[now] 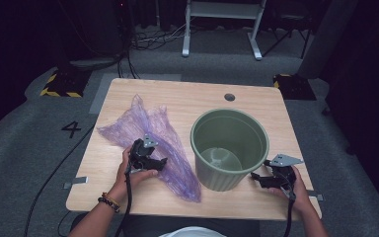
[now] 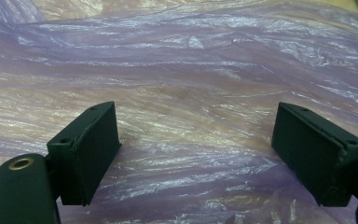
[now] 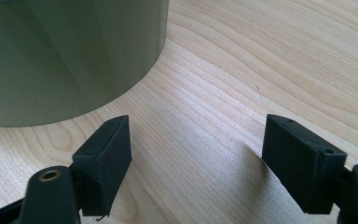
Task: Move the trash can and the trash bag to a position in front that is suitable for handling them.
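Observation:
A crumpled purple plastic bag (image 1: 153, 140) lies flat on the left half of the wooden table (image 1: 177, 98). My left gripper (image 1: 159, 163) hovers over the bag's lower part, jaws open, and the wrinkled purple film (image 2: 191, 70) spreads under them with nothing gripped. A green ribbed bin (image 1: 229, 148) stands upright and empty at centre right. My right gripper (image 1: 255, 178) rests open on the table just right of the bin's base, pointing toward the green wall (image 3: 65, 56). Bare wood (image 3: 200, 154) lies between its pads.
A round cable hole (image 1: 229, 97) sits near the table's far edge. Grey carpet surrounds the table, with a white frame stand (image 1: 222, 24) and cables behind it. A beaded bracelet (image 1: 109, 201) is on the left wrist.

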